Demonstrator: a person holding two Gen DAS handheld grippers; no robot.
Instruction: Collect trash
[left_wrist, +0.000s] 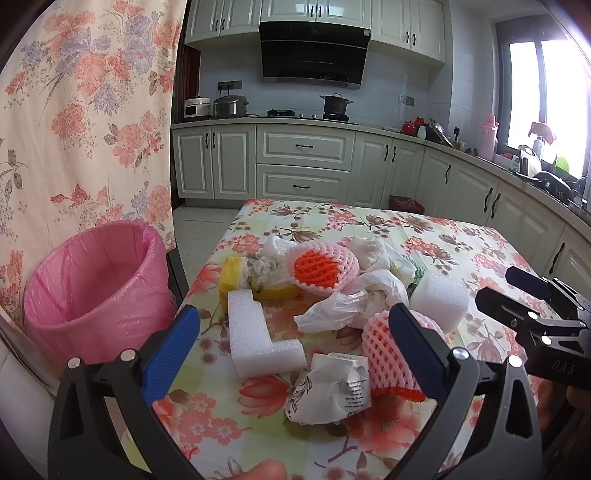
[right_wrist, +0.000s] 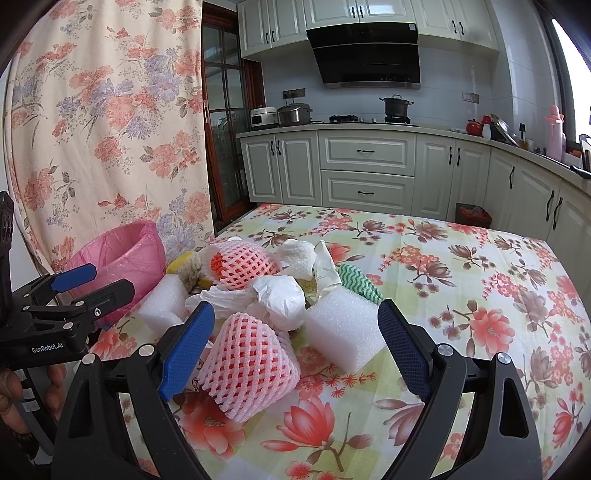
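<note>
A pile of trash lies on the floral table: an L-shaped white foam piece (left_wrist: 255, 332), a crumpled paper wrapper (left_wrist: 332, 387), a pink foam fruit net (left_wrist: 388, 350) (right_wrist: 247, 362), a second net with orange inside (left_wrist: 321, 267) (right_wrist: 242, 267), a white plastic bag (left_wrist: 354, 299) (right_wrist: 273, 295), a white foam block (left_wrist: 439, 299) (right_wrist: 343, 332) and a yellow sponge (left_wrist: 236, 277). My left gripper (left_wrist: 295, 325) is open above the L-foam and wrapper. My right gripper (right_wrist: 295, 321) is open around the near net and foam block. A bin with a pink liner (left_wrist: 96, 291) (right_wrist: 122, 254) stands left of the table.
A floral curtain (left_wrist: 85, 122) hangs behind the bin. A green-striped cloth (right_wrist: 358, 284) and tissue (right_wrist: 299, 258) lie in the pile. The table's right half (right_wrist: 480, 295) shows only cloth. Kitchen cabinets (left_wrist: 303, 162) and a counter run along the back and right.
</note>
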